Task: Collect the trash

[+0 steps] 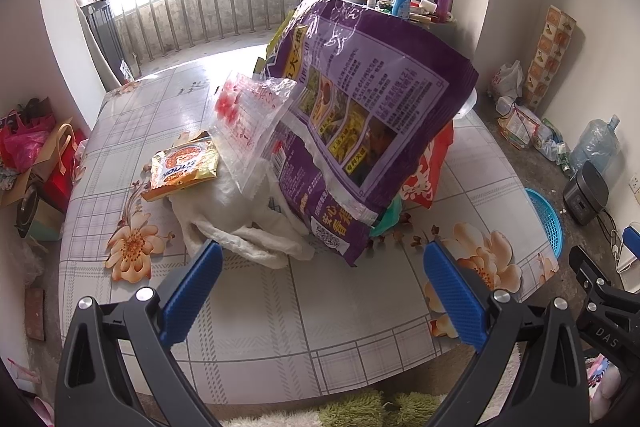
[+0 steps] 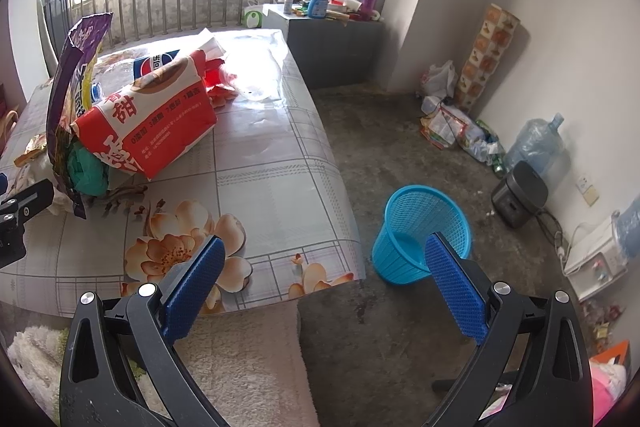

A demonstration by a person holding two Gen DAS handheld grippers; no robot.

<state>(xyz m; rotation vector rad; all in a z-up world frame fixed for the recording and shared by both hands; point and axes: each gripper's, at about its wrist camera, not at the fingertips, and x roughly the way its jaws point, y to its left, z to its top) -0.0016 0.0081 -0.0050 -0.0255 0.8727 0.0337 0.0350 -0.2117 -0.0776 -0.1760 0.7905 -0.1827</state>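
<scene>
A pile of trash lies on the flowered table [image 1: 280, 315]: a big purple bag [image 1: 372, 99], a clear plastic bag with red print [image 1: 248, 115], a gold snack wrapper [image 1: 184, 167], a white plastic bag [image 1: 248, 223] and a red-and-white bag [image 2: 156, 119]. My left gripper [image 1: 322, 255] is open and empty, just in front of the pile. My right gripper [image 2: 322, 251] is open and empty, over the table's right corner. The blue mesh bin [image 2: 420, 227] stands on the floor right of the table.
A grey cabinet [image 2: 332, 43] with bottles stands behind the table. Bags, a water jug [image 2: 536, 143] and a dark cooker [image 2: 520, 193] line the right wall. A fluffy rug [image 2: 248, 359] lies below the table's front edge. Bags sit on the floor at left [image 1: 36, 155].
</scene>
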